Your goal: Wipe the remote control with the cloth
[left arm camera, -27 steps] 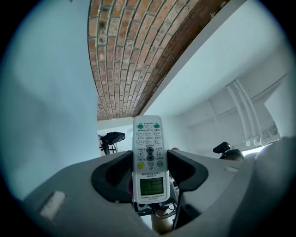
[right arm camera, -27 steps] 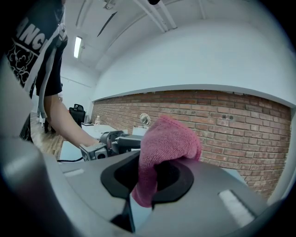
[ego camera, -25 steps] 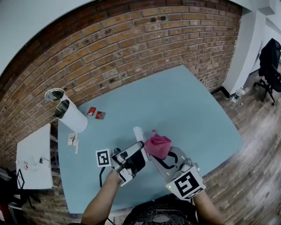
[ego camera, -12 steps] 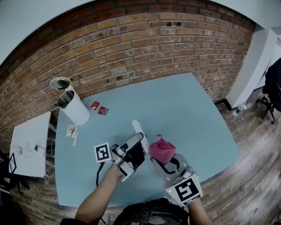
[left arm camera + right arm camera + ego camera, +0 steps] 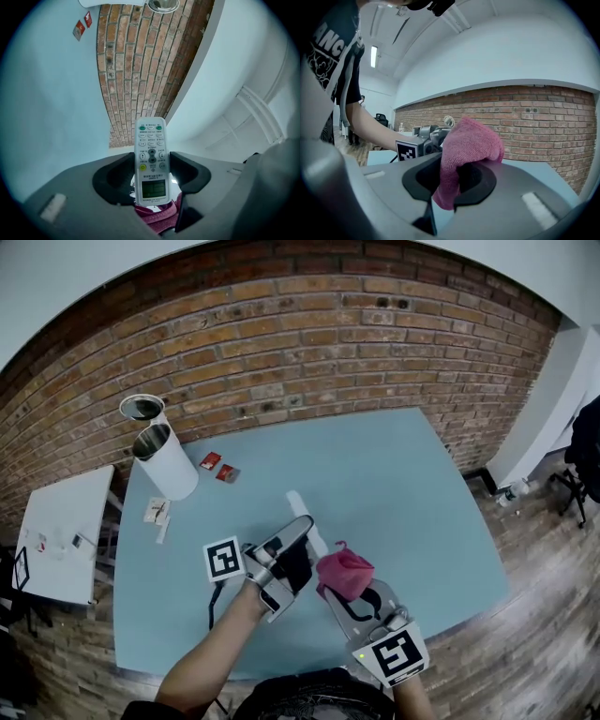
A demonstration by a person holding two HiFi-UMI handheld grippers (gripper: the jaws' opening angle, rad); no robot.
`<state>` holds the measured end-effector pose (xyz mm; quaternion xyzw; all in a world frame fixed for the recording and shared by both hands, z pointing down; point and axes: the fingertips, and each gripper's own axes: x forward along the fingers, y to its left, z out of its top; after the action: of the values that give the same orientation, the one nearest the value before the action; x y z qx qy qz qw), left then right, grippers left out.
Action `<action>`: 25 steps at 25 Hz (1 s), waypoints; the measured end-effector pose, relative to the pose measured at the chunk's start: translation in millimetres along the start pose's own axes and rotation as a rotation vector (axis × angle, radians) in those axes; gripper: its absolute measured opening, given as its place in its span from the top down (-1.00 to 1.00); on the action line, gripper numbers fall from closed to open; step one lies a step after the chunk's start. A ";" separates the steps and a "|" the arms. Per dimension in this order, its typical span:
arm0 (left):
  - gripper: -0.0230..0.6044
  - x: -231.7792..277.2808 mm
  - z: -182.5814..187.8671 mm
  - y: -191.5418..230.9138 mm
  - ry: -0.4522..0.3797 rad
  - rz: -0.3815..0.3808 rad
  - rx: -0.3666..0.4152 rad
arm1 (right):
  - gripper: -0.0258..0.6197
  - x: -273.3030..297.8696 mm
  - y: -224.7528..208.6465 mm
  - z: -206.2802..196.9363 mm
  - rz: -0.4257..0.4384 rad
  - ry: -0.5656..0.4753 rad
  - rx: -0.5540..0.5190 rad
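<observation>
The head view looks steeply down on the pale blue tabletop and the red brick wall. The left gripper view, rolled sideways, looks along its jaws and up that wall. The right gripper view looks level across the table. All three share the wall and the pink terry cloth, which is nearest in the gripper views.

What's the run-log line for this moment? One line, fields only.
left gripper: shut on remote control | right gripper: shut on cloth | cloth: by remote's held end
</observation>
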<state>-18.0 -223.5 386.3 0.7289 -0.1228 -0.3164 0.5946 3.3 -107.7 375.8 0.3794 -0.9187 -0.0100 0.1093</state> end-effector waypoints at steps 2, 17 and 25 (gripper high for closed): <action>0.16 -0.6 0.0 0.7 0.014 0.018 0.025 | 0.72 -0.2 0.3 2.5 -0.001 -0.010 0.001; 0.16 -4.4 -33.7 12.2 0.244 0.170 0.248 | 0.72 -11.0 -15.1 17.4 -0.031 -0.070 0.056; 0.16 -6.4 -43.8 18.5 0.312 0.201 0.308 | 0.72 -16.5 -23.6 24.3 -0.052 -0.097 0.066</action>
<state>7.3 -190.2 409.9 0.8351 -0.1480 -0.1167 0.5167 26.0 -114.6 346.5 0.4054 -0.9127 -0.0007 0.0518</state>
